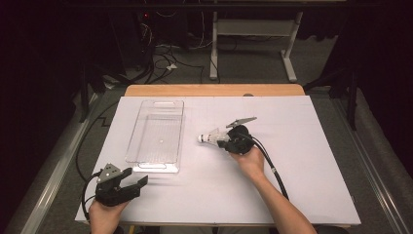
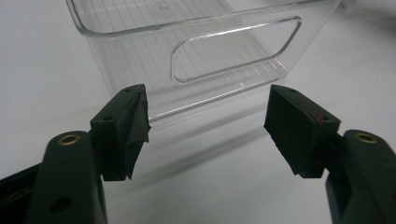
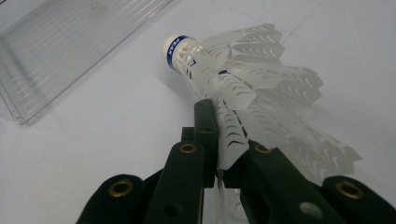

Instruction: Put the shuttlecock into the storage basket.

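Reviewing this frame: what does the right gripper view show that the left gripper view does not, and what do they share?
The right gripper view shows the right tool shut on the skirt of a white shuttlecock, whose cork end with a blue band points away from the camera. The left gripper view shows the left tool with jaws wide apart and nothing between them, facing the handle cutout in the end wall of the tray. Both show the clear plastic tray and the white table surface.
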`<state>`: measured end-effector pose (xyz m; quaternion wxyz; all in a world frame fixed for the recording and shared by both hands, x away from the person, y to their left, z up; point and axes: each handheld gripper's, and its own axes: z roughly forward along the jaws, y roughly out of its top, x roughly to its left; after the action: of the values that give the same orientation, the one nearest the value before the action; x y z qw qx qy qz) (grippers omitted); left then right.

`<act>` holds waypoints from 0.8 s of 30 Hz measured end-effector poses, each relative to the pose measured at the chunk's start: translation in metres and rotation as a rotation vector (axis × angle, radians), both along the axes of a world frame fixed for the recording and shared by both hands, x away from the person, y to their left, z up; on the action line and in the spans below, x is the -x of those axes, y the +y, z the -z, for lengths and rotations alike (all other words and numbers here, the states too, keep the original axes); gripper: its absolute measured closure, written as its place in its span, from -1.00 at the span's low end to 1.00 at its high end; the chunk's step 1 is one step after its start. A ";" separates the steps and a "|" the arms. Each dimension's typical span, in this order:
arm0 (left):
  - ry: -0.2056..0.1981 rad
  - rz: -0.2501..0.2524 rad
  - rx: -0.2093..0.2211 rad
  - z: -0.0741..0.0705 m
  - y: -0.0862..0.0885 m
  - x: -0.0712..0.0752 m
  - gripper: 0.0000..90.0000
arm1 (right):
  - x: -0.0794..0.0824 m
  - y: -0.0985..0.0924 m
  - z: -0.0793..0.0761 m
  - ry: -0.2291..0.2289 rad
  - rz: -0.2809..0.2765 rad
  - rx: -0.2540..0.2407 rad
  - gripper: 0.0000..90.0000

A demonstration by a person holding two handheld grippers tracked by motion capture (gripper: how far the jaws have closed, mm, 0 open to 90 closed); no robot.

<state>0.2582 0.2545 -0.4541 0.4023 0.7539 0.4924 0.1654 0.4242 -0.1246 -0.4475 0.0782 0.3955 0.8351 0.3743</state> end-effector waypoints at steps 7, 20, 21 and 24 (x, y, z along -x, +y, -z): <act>-0.001 -0.006 -0.011 0.000 0.001 0.000 -0.28 | 0.001 -0.002 -0.004 -0.009 -0.003 0.000 0.98; -0.012 -0.048 0.015 -0.001 0.010 0.000 -0.29 | 0.002 -0.006 -0.014 -0.020 -0.007 0.004 0.98; -0.014 -0.048 0.014 -0.001 0.010 0.000 -0.29 | 0.002 -0.006 -0.015 -0.022 -0.007 0.002 0.98; -0.014 -0.048 0.012 -0.001 0.010 0.000 -0.29 | 0.001 -0.005 -0.017 -0.025 -0.015 0.007 0.98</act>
<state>0.2579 0.2643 -0.4530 0.4059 0.7382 0.5087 0.1774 0.4227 -0.1293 -0.4303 0.0872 0.3843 0.8382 0.3770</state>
